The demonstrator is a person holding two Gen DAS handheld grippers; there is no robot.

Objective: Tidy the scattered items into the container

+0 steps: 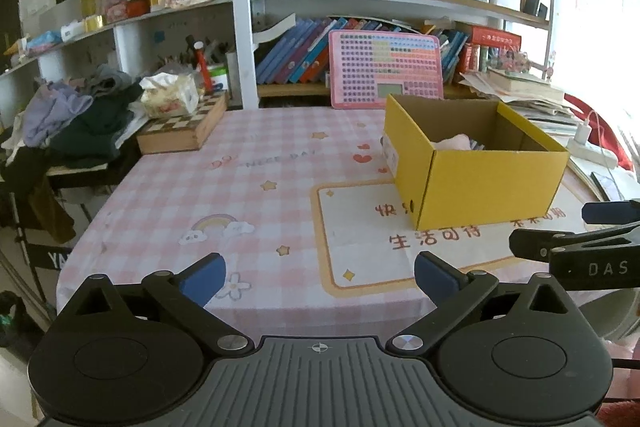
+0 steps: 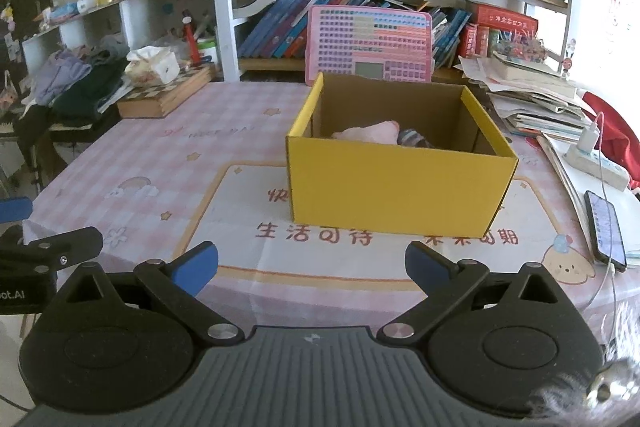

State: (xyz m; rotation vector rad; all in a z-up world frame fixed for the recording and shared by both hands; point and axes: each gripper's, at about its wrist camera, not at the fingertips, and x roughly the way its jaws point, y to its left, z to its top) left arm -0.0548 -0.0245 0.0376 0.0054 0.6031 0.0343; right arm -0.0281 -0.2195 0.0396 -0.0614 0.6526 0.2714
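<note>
Box, yellow, open-topped, sits on worktop straight ahead of my right tool, well apart; from left tool it's ahead & to the right. Pink cloth + striped item inside. Both tools spread wide, nothing between.

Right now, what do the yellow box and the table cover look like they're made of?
Yellow box: likely cardboard, matte yellow outside, plain brown inside, with folded corner seams. Table cover: looks like thin wipeable plastic or coated cloth; pink check print, faint sheen, creases along its fold lines.
</note>
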